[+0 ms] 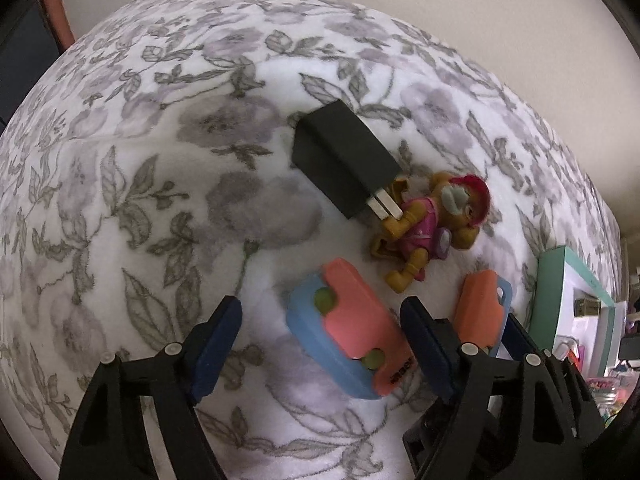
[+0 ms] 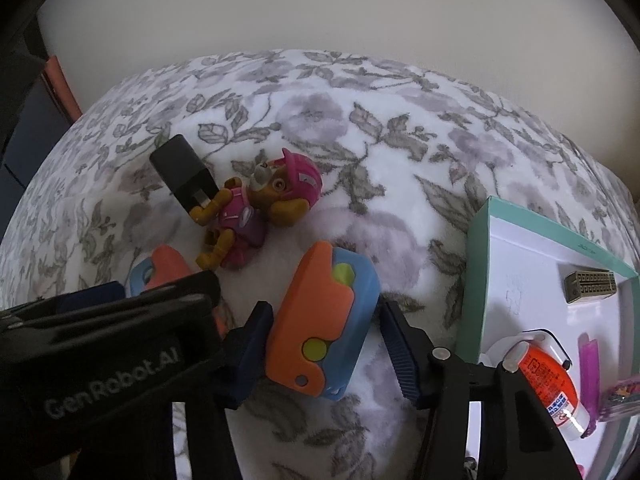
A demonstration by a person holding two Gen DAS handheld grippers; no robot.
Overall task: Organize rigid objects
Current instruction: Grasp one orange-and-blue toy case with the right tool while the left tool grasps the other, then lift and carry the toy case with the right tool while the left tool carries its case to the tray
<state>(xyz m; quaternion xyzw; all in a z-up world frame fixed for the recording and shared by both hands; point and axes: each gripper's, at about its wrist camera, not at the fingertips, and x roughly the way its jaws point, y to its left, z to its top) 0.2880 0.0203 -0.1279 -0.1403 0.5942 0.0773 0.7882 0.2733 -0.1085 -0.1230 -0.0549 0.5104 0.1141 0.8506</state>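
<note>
Two orange-and-blue toys lie on the floral blanket (image 1: 120,160). One toy (image 1: 352,332) sits between the fingers of my left gripper (image 1: 320,340); it lies against the right finger, well clear of the left one, so the gripper is open. The other toy (image 2: 324,320) is between the fingers of my right gripper (image 2: 326,348). It lies against the left pad, with a thin gap at the right pad, so this gripper is open too. Beyond them a black charger plug (image 1: 344,160) lies against a pup figure in pink (image 1: 432,224).
A teal-rimmed open box (image 2: 476,264) stands at the right on the blanket. Inside are a small bronze piece (image 2: 590,286), an orange-labelled bottle (image 2: 548,384) and a purple stick (image 2: 588,368). The wall rises behind the bed. My left gripper's black body (image 2: 112,332) fills the right wrist view's lower left.
</note>
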